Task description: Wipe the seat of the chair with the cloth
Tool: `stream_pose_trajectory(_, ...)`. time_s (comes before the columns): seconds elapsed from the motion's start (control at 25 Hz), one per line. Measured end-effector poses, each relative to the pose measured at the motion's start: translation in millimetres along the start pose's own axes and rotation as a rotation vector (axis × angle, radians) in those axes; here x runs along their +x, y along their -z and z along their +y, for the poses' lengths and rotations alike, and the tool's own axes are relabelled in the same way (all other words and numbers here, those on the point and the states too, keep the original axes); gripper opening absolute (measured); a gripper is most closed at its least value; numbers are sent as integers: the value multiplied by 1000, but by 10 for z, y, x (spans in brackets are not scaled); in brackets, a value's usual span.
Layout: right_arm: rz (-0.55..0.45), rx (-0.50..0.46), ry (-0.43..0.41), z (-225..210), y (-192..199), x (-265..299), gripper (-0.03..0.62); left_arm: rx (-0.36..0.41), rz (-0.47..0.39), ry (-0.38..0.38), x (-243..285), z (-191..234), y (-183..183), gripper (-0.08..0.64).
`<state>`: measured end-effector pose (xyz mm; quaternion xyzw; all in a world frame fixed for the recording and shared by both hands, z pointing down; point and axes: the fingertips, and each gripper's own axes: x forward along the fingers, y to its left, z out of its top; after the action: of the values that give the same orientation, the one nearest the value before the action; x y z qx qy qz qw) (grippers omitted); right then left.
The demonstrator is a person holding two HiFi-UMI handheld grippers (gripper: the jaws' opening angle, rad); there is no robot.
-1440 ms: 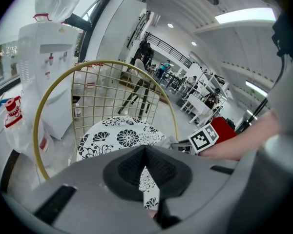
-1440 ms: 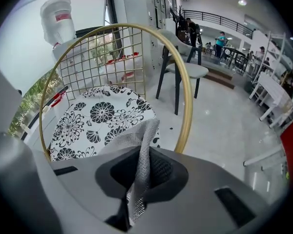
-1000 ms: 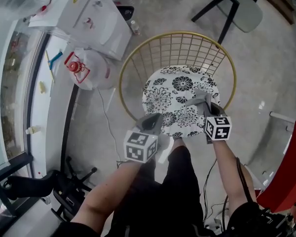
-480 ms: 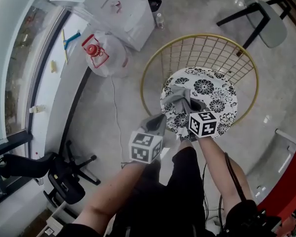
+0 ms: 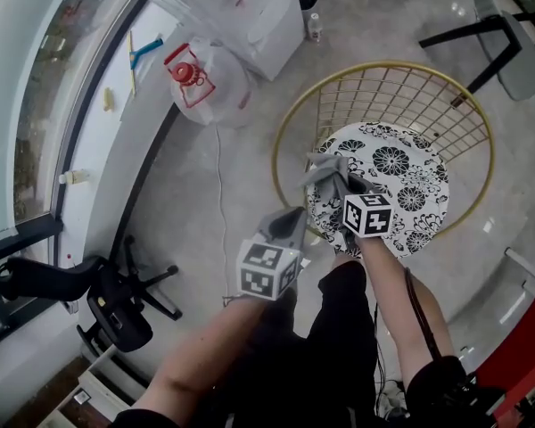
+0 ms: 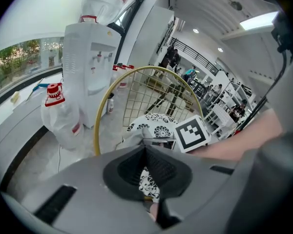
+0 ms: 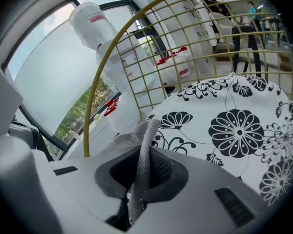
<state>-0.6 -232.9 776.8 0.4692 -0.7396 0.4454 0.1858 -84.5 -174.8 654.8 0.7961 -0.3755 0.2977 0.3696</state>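
Note:
The chair has a round seat (image 5: 401,185) with black flowers on white and a gold wire back (image 5: 401,96). My right gripper (image 5: 343,185) is shut on a grey cloth (image 5: 328,175) that lies at the seat's left edge. In the right gripper view the cloth (image 7: 142,155) stands pinched between the jaws, with the seat (image 7: 234,130) spread out to the right. My left gripper (image 5: 288,224) hangs shut and holds nothing, off the seat to its lower left. The left gripper view shows the seat (image 6: 154,126) and the gold back (image 6: 151,89) beyond its closed jaws.
A white water dispenser (image 5: 250,7) and a white plastic bag (image 5: 209,78) with red print stand left of the chair on the grey floor. A cable (image 5: 219,203) runs down the floor. A black office-chair base (image 5: 116,301) lies lower left. Another chair (image 5: 508,34) stands upper right.
The right gripper has dragged the cloth from the seat's middle toward its left edge. The head view has shifted, so the chair now sits further right. The left gripper stays shut beside it.

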Motion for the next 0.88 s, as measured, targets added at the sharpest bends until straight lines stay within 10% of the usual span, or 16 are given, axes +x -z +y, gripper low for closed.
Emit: stream_pose_trajectory(0.88,-17,111,267,-1354,110,-702,27,79,26,108,437,-571,-151,6)
